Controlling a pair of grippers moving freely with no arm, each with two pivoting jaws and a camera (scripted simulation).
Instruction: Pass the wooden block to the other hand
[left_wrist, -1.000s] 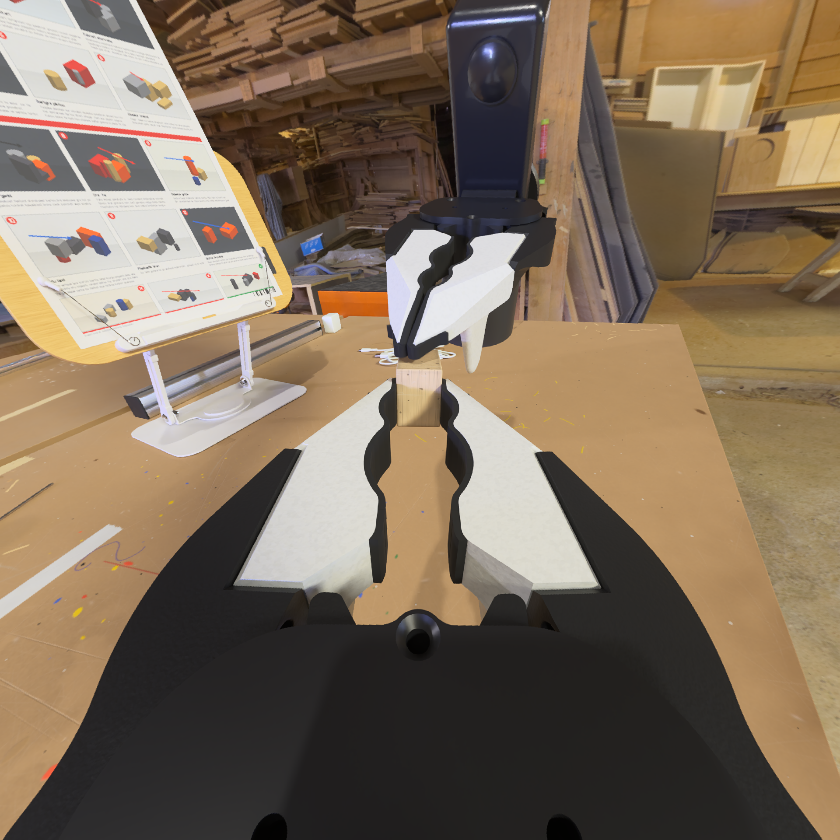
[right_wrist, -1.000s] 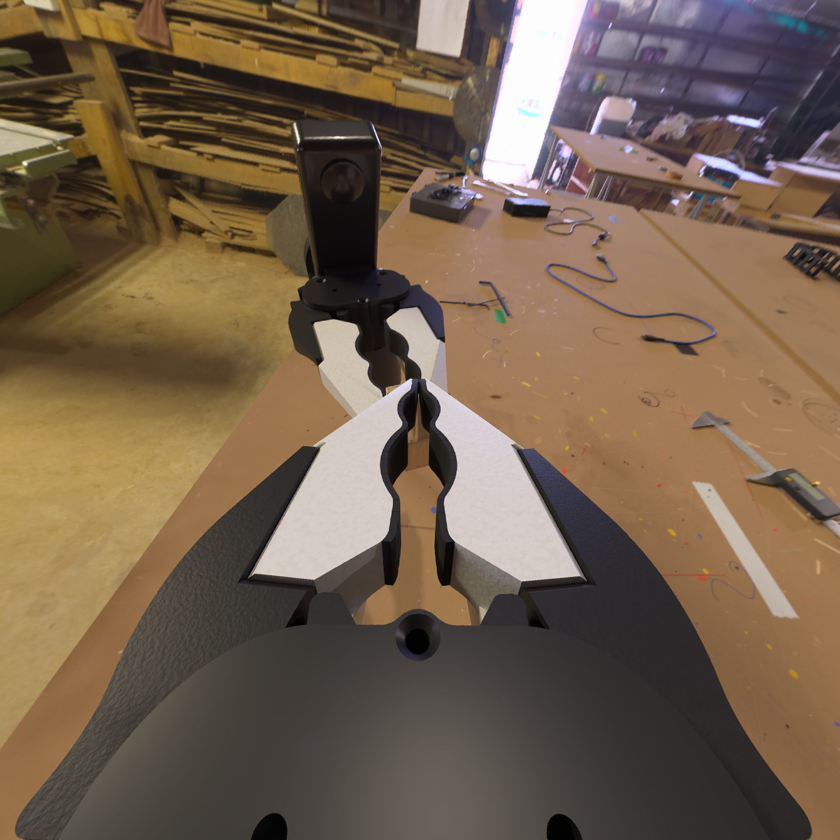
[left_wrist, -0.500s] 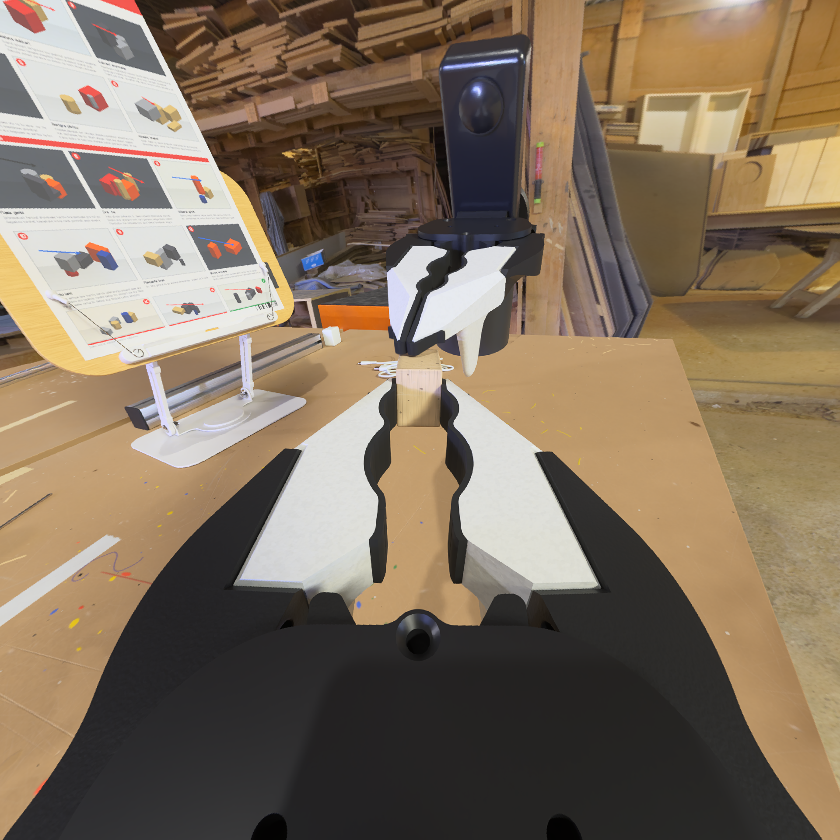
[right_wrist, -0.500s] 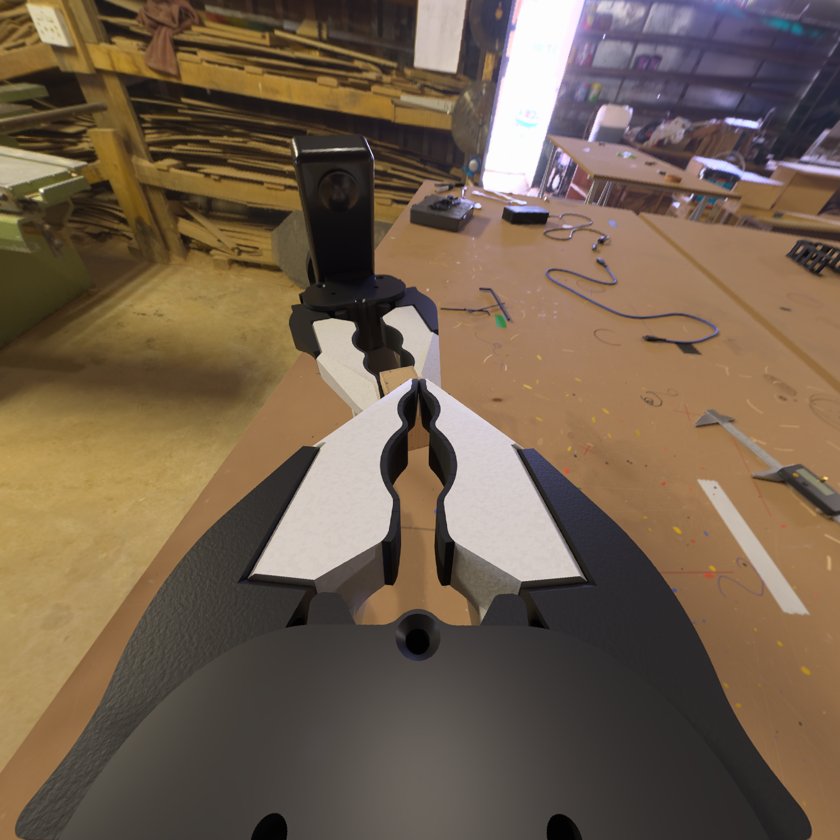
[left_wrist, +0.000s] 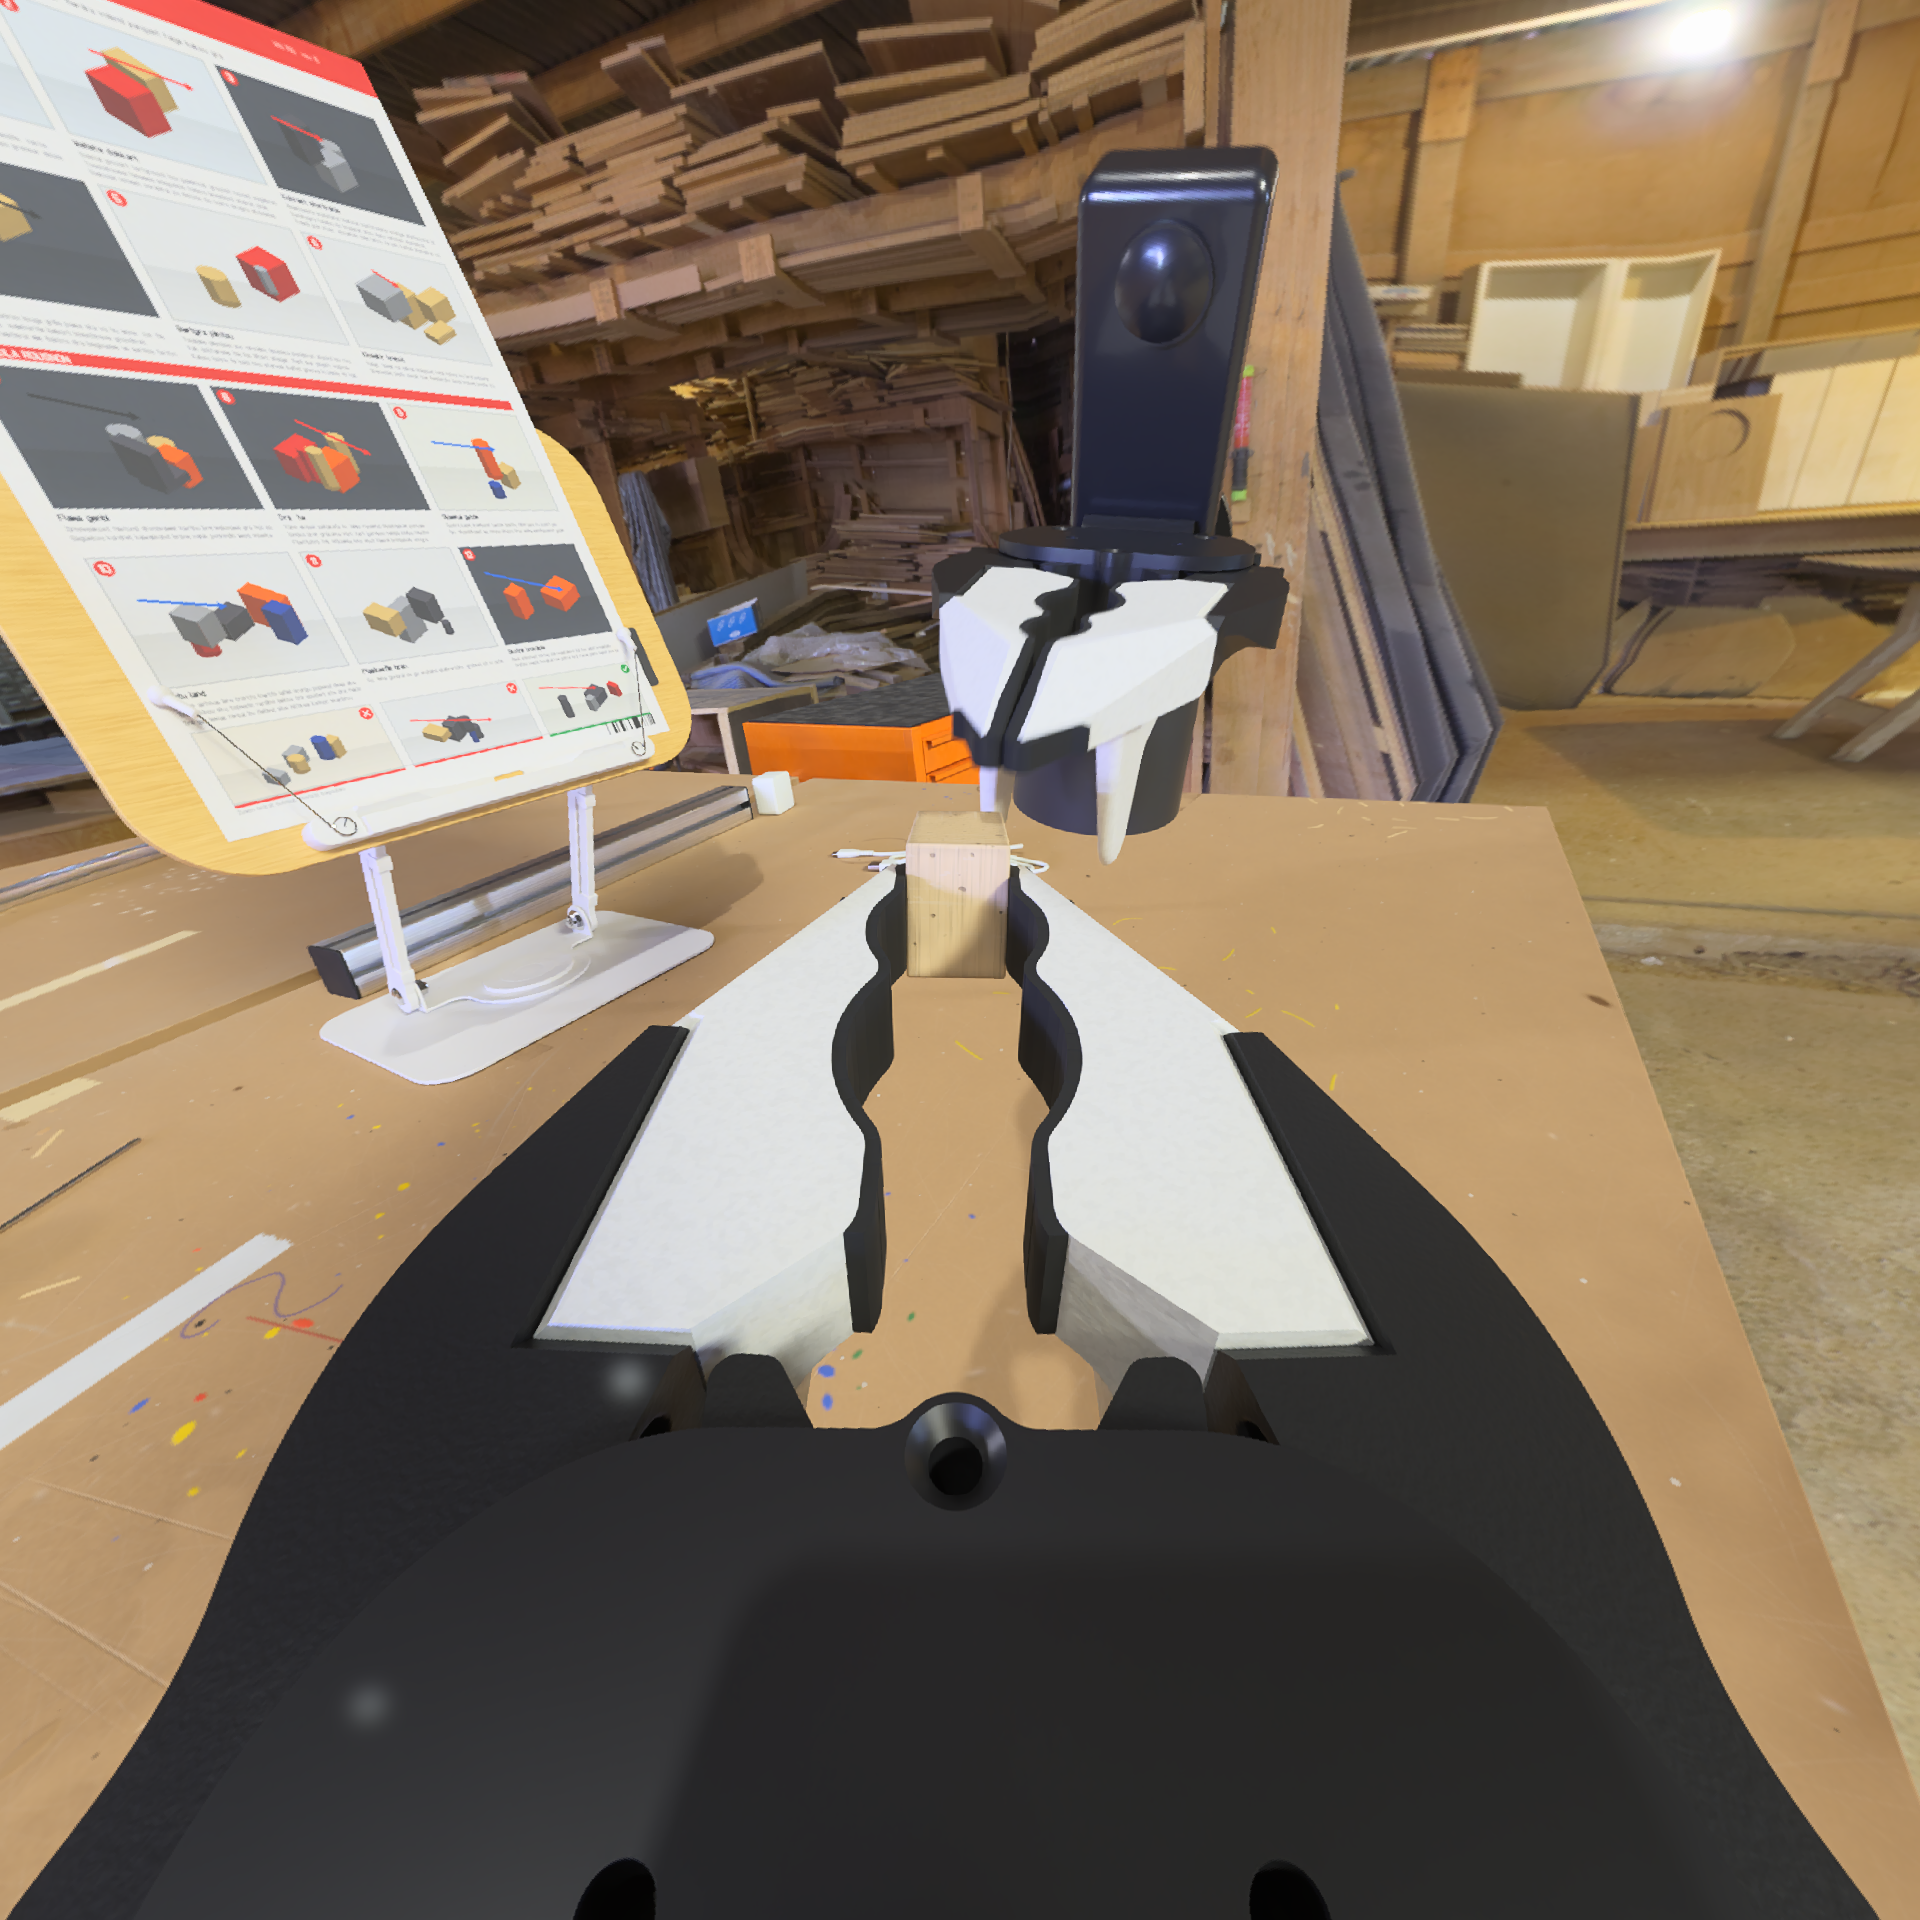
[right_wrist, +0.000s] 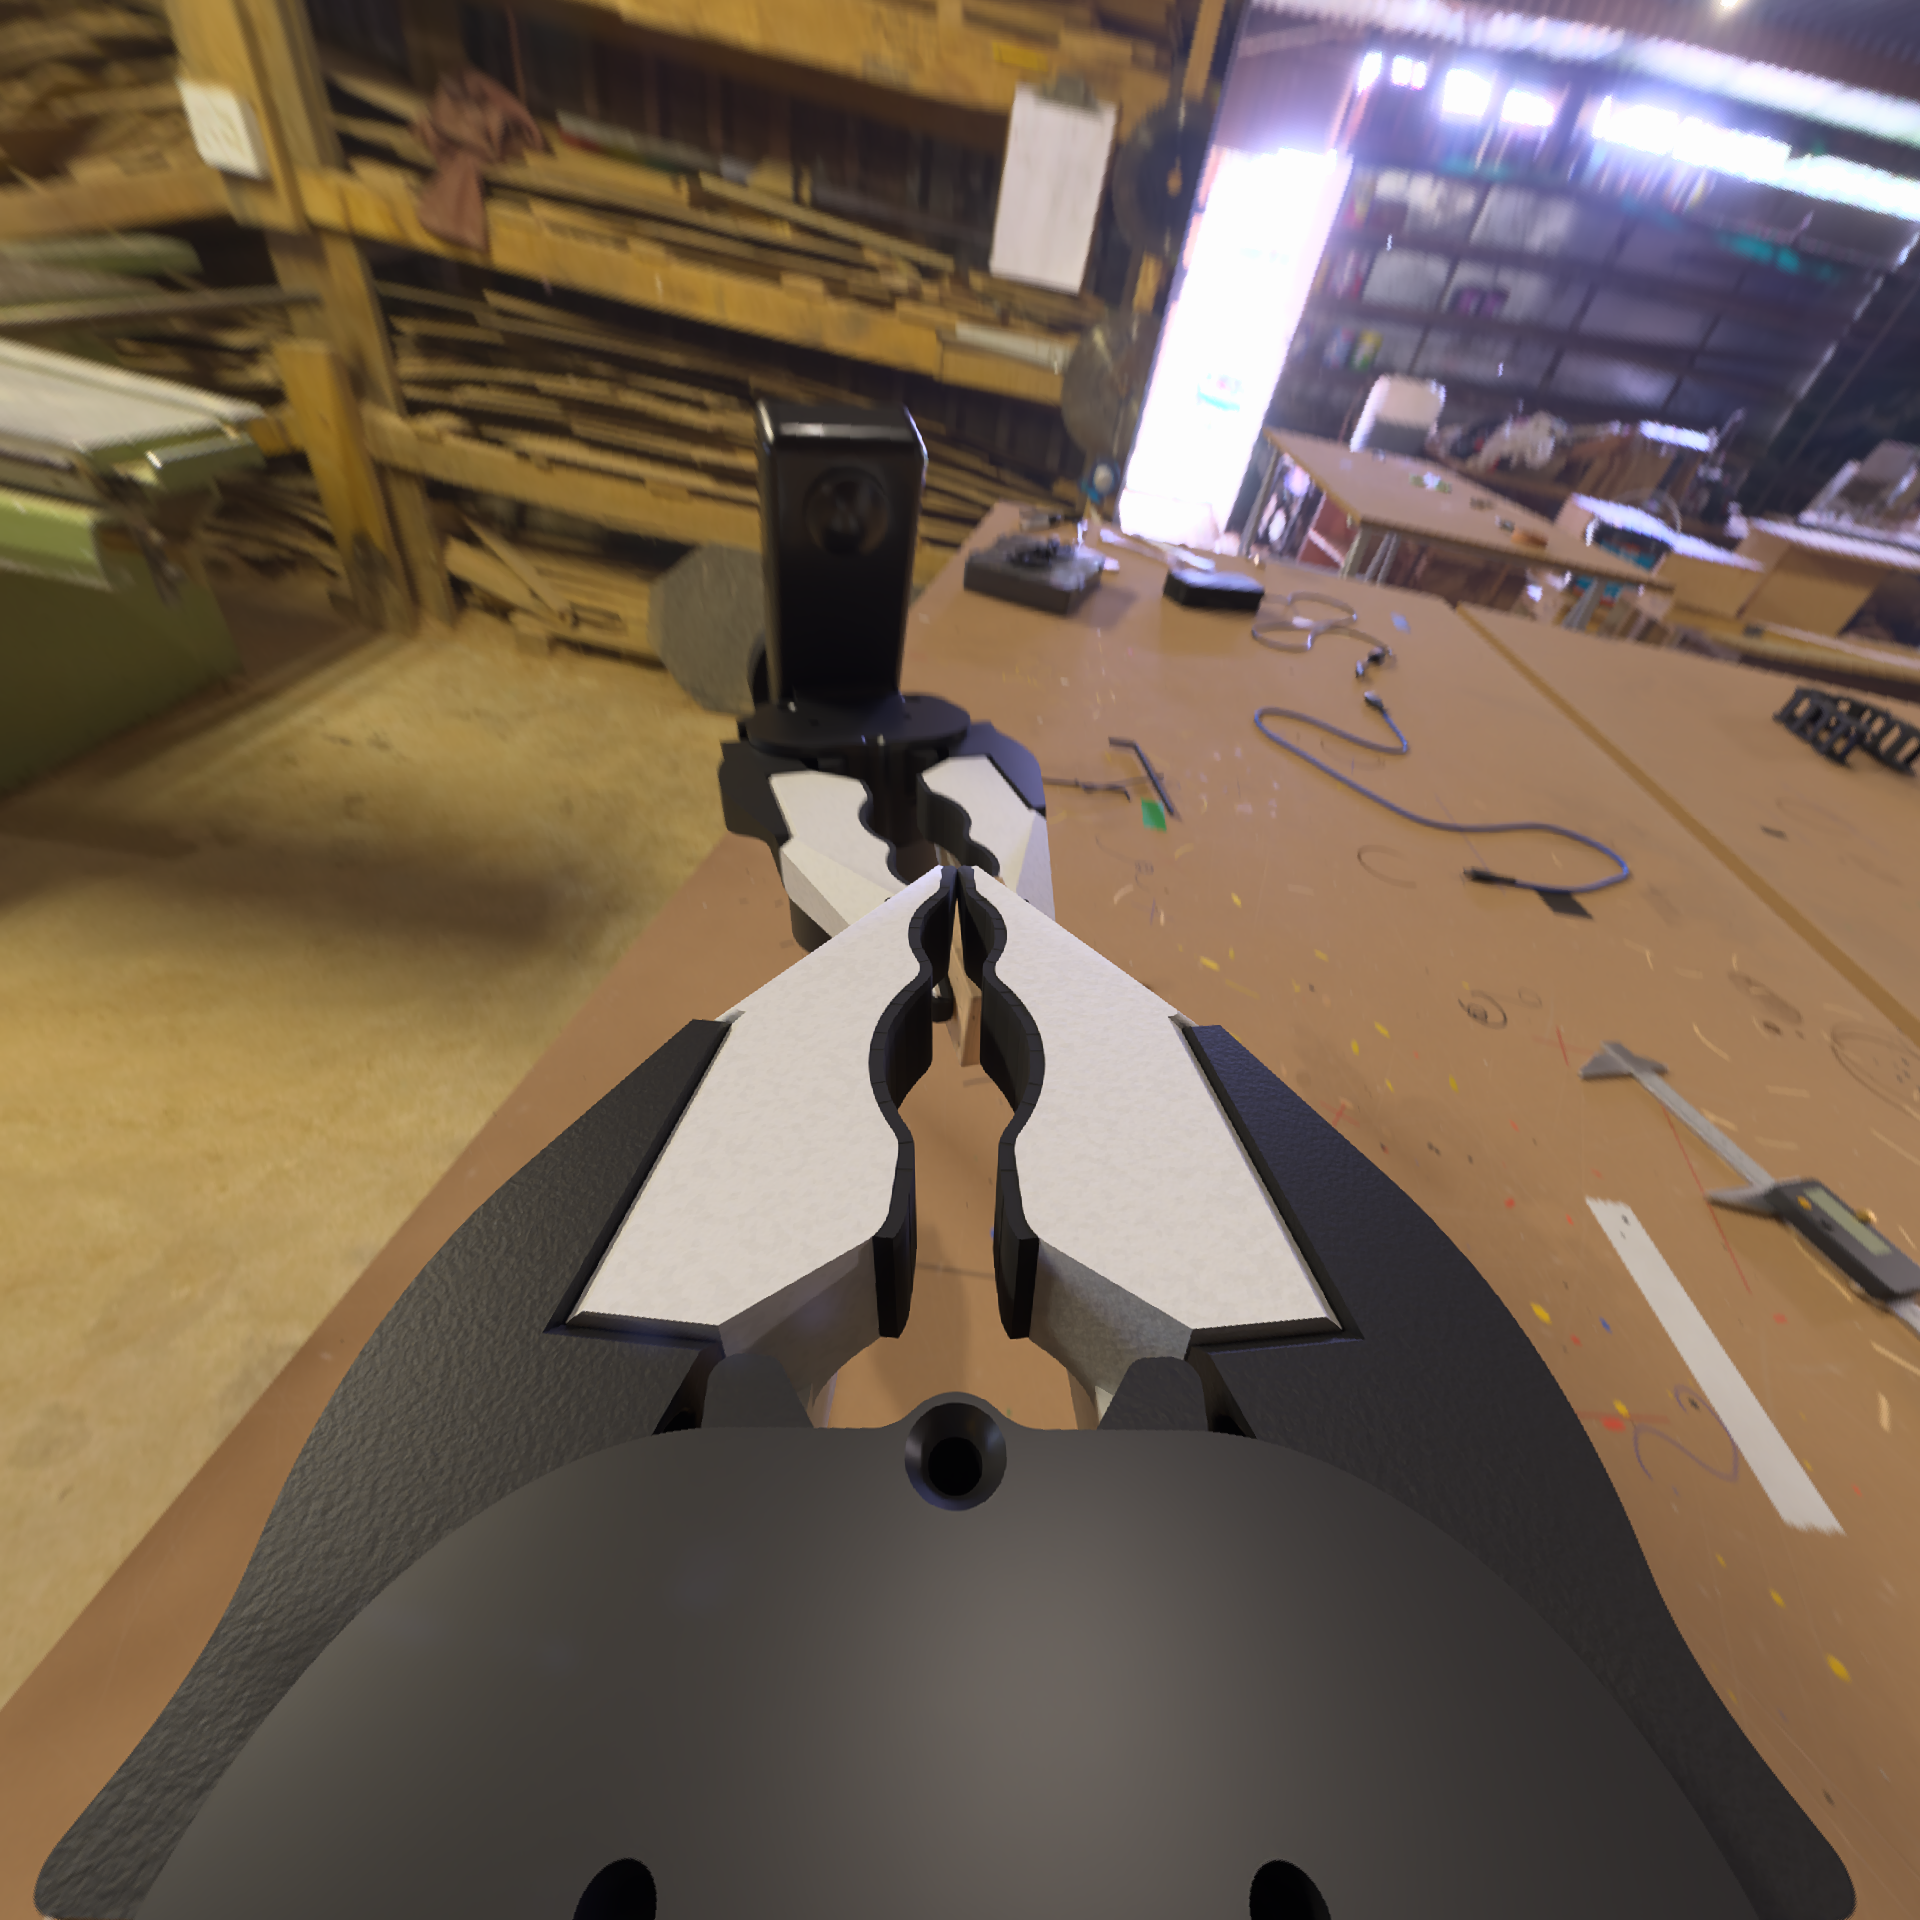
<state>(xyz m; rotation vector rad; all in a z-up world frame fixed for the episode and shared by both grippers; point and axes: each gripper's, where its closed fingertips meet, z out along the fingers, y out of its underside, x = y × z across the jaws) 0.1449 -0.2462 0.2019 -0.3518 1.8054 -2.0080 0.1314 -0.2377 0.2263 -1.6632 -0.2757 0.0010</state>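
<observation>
The wooden block (left_wrist: 956, 914), a pale cube, is clamped between the fingertips of my left gripper (left_wrist: 956, 904), above the brown table (left_wrist: 1351, 1039). My right gripper (left_wrist: 1049, 821) faces it from beyond. It is tilted down and shut on nothing, with its tips just above the block's far top edge. In the right wrist view, my right gripper (right_wrist: 951, 881) shows its tips nearly touching. Only a sliver of the block (right_wrist: 971, 1023) shows below them. The left gripper's white fingers (right_wrist: 821, 821) lie just behind.
An instruction board (left_wrist: 312, 468) on a white stand (left_wrist: 520, 987) is at the left. An orange box (left_wrist: 852, 743) sits past the table's far edge. In the right wrist view a blue cable (right_wrist: 1455, 821), a caliper (right_wrist: 1808, 1216) and a white strip (right_wrist: 1704, 1361) lie on the right, with floor on the left.
The right gripper has lifted and drawn back a little from the block's top. It has stayed shut. The left gripper still holds the block.
</observation>
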